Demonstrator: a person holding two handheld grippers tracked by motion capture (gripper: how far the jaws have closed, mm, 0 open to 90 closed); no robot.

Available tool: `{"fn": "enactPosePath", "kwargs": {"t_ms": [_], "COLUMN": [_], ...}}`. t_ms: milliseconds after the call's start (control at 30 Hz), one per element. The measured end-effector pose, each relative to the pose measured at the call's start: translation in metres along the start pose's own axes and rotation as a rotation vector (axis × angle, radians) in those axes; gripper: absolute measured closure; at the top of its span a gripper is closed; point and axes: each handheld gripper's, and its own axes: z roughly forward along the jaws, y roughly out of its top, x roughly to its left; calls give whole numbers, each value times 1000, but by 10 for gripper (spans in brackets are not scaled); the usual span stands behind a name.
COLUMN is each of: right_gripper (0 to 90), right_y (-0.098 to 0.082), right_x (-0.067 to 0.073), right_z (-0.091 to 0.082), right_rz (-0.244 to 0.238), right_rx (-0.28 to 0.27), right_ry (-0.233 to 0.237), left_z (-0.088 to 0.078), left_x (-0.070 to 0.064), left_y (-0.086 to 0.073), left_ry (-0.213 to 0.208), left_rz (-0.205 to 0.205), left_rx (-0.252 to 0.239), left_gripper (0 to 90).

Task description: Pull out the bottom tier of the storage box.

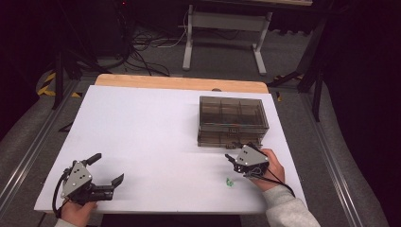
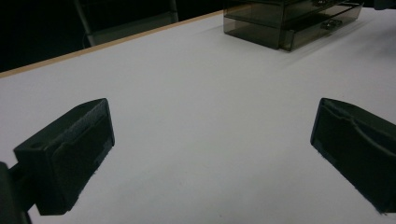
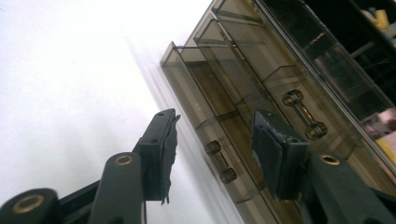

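Observation:
A smoky see-through drawer box point(image 1: 231, 120) stands at the right of the white table top point(image 1: 142, 132); its bottom drawer point(image 1: 229, 138) sticks out a little toward me. My right gripper point(image 1: 233, 152) is just in front of that drawer. In the right gripper view its jaws point(image 3: 215, 149) stand apart on either side of the lower drawer's small handle point(image 3: 220, 161), and the pads do not touch it. A second handle point(image 3: 303, 112) sits on the drawer above. My left gripper point(image 1: 108, 169) rests at the near left, wide open point(image 2: 210, 154) with nothing between its jaws.
A tiny green item point(image 1: 229, 181) lies on the table near the right hand. The drawer box point(image 2: 289, 23) is far off in the left gripper view. Beyond the table's wooden far edge point(image 1: 179, 82) are a white desk frame point(image 1: 222, 38) and cables on the floor.

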Motion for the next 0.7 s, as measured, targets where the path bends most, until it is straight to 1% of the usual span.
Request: {"fn": "enactPosePath", "kwargs": {"t_ms": [33, 133, 167, 200, 233, 367, 400, 433, 533, 567, 600, 633, 667, 700], "right_gripper": [508, 515, 517, 516, 517, 503, 491, 479, 462, 458, 460, 460, 460, 463], "right_y": [0, 0, 1, 1, 2, 3, 4, 4, 4, 4, 4, 4, 4, 5], "right_x": [-2, -8, -9, -12, -14, -22, -23, -26, -30, -32, -33, -35, -37, -38], "right_z": [0, -1, -1, 0, 1, 1, 1, 2, 3, 3, 3, 4, 5, 6], "right_rz": [10, 30, 44, 54, 57, 62, 70, 65, 71, 63, 67, 48, 42, 50], "right_rx": [-2, 2, 6, 18, 27, 40, 44, 50, 62, 73, 78, 87, 99, 104], "right_ry": [14, 77, 98, 130, 153, 202, 209, 221, 227, 230, 228, 237, 233, 224], "left_z": [0, 0, 0, 0, 0, -1, -1, -1, -1, -1, -1, -1, -1, -1], "left_x": [0, 0, 0, 0, 0, 0, 0, 0, 0, 0, 0, 0, 0, 0], "left_y": [0, 0, 0, 0, 0, 0, 0, 0, 0, 0, 0, 0, 0, 0], "left_ry": [0, 0, 0, 0, 1, 3, 3, 3, 3, 3, 3, 3, 3, 2], "left_rz": [-1, -2, -2, -3, -3, -5, -5, -5, -3, -3, -4, -4, -4, -4], "left_rx": [-2, -3, -3, -3, -3, -5, -5, -4, -3, -3, -3, -3, -3, -3], "left_gripper": [6, 6, 6, 6, 6, 6, 6, 6, 6, 6, 6, 6, 6, 6]}}
